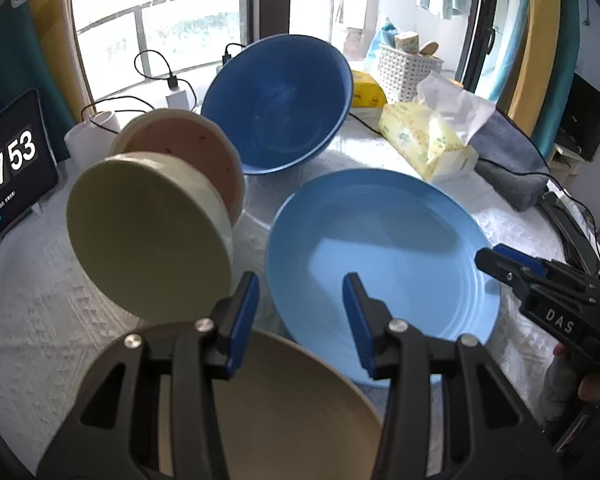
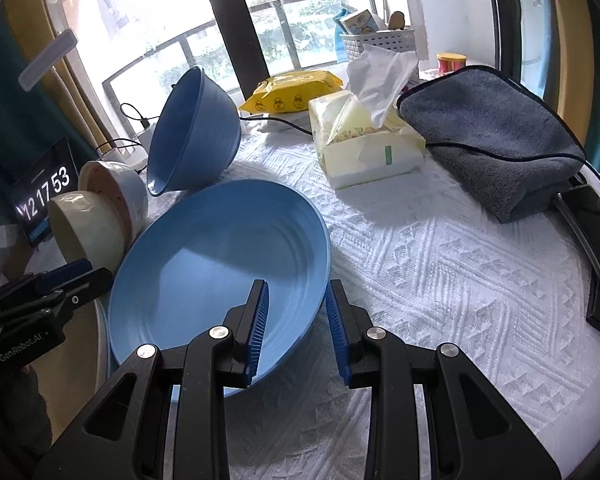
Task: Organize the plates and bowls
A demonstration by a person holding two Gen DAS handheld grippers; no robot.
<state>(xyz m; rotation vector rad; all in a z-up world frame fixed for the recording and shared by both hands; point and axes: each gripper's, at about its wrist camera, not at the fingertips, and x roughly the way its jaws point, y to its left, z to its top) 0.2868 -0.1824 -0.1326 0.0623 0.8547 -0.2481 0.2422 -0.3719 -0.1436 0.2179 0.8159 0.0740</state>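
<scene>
You are bringing both tongs to the light blue plate (image 2: pixel 220 256), which is lying tilted on the white tabletop (image 2: pixel 440 280), its far edge against the two small bowls. Your right tongs (image 2: pixel 296 332) are straddling its near rim, partly spread, pads not visibly pressing yet; your left tongs (image 1: pixel 300 320) are hovering partly spread and empty above a beige plate (image 1: pixel 284 408). Next you are likely needing to pinch that rim firmly. Counting: two plates, three bowls — one dark blue bowl (image 1: pixel 278 102), one pink bowl (image 1: pixel 188 136), one green bowl (image 1: pixel 144 232), all tipped on edge.

Light blue plate (image 1: pixel 384 256), dark blue bowl (image 1: pixel 278 102), white embossed tablecloth (image 2: pixel 440 280).
</scene>
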